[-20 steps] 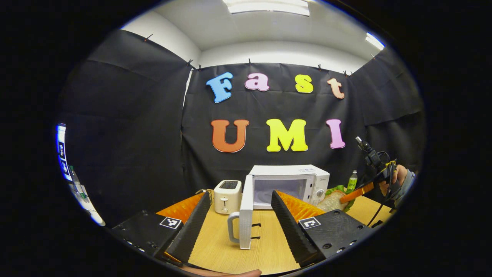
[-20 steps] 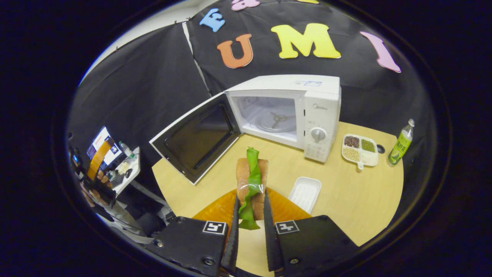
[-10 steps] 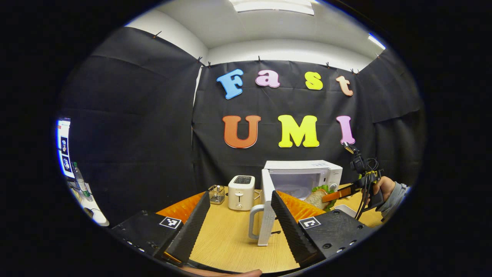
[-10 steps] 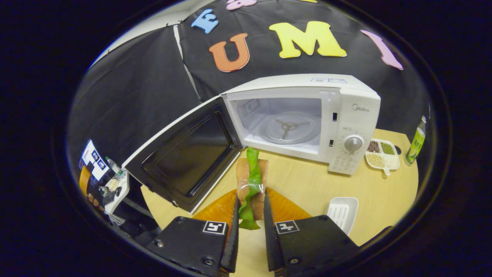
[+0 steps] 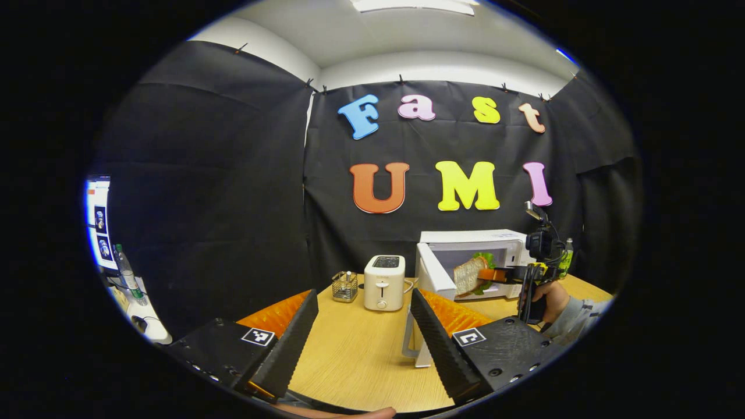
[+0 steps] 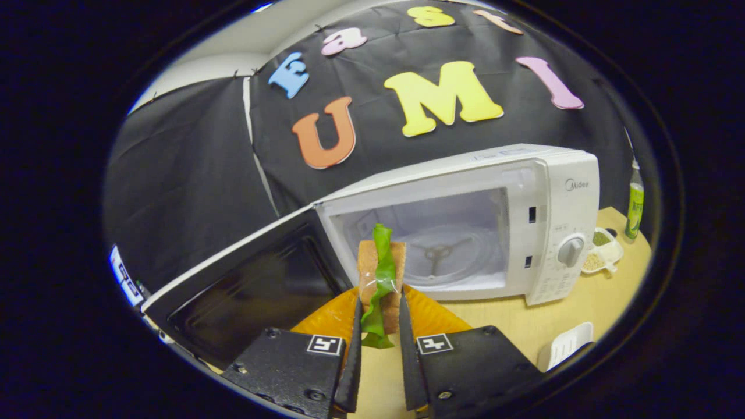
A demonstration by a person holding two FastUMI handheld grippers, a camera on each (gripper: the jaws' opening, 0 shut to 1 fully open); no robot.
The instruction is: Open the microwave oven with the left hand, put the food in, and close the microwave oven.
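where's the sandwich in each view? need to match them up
Left gripper view: the bread-and-lettuce sandwich sits right of centre, far off, at the microwave mouth.
Right gripper view: bottom centre, clamped in the right claw.
Shared landmark: the white microwave oven, door open.

Ceiling light panels [image 5: 416, 4] lit my booth evenly from above, bright and slightly blown out. The worktop [image 5: 355, 361] showed soft, faint shadows. Fisheye curvature bent everything toward the rim, where detail softened; the centre stayed sharp, without motion blur.

Both views face the microwave [image 6: 465, 227], right one nearer.
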